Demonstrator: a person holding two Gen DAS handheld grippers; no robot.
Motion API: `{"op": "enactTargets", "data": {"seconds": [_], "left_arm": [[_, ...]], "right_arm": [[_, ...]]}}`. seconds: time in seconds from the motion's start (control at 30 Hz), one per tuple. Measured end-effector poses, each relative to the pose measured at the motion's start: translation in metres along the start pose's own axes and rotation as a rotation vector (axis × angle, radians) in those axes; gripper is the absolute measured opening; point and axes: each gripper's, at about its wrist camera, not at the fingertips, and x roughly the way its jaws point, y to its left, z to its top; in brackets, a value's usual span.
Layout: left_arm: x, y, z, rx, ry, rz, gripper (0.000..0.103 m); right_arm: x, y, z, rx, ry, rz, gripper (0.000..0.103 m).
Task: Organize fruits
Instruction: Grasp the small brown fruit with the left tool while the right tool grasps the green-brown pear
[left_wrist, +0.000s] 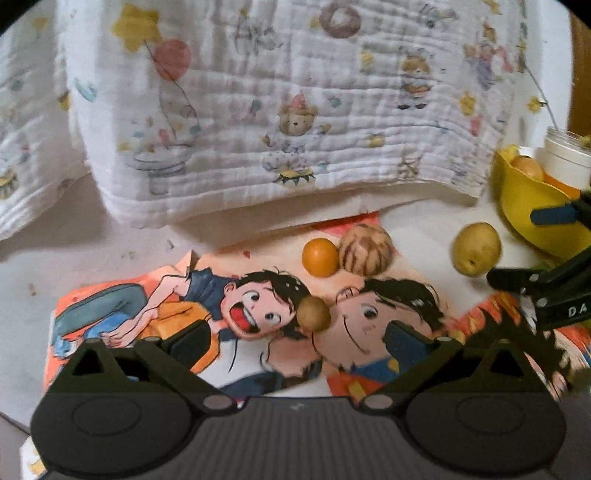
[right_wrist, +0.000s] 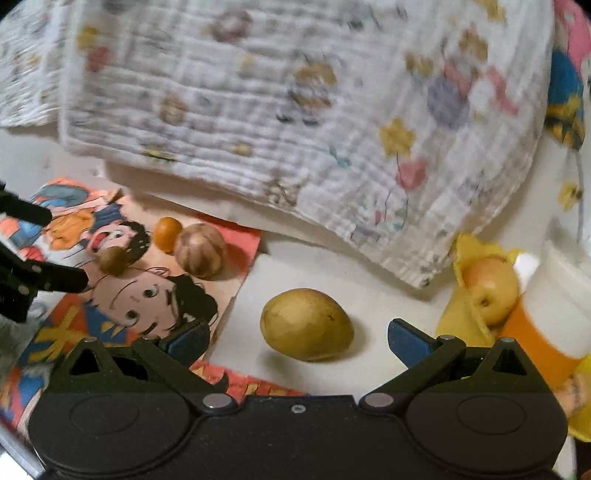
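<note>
white tabletop, cartoon poster (right_wrist: 155, 295), draped printed cloth (right_wrist: 295, 110). yellow-green pear (right_wrist: 306, 325) dead ahead of right gripper (right_wrist: 295, 341), jaws wide, empty; long axis crosswise. left gripper (left_wrist: 295, 341) wide, farther, facing small brown fruit (left_wrist: 314, 314).

White letters "DA", cut off, on the right gripper (left_wrist: 517, 254)

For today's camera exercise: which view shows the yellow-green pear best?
The right wrist view: the pear lies whole and close between the open right tongs. The left wrist view shows it smaller, off to the right.
</note>
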Motion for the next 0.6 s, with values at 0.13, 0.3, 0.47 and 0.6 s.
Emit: {"op": "enactTargets", "data": {"seconds": [0.13,0.3,0.47,0.6], "left_arm": [[0.017,0.0,0.002,-0.024,0.007,-0.025,0.102],[0.025,-0.005,0.001,-0.009,0.0,-0.04,0.102],[0.029,-0.009,0.001,0.01,-0.001,-0.046,0.102],[0.031,-0.008,0.002,0.006,0.001,-0.043,0.1]], "right_arm": [[0.019,0.005,-0.002,0.002,0.025,-0.013,0.102],[0.027,0.006,-0.004,0.012,0.017,-0.001,0.102],[0.031,0.004,-0.003,0.017,0.02,0.002,0.102],[0.035,0.004,-0.004,0.023,0.021,0.003,0.102]]}}
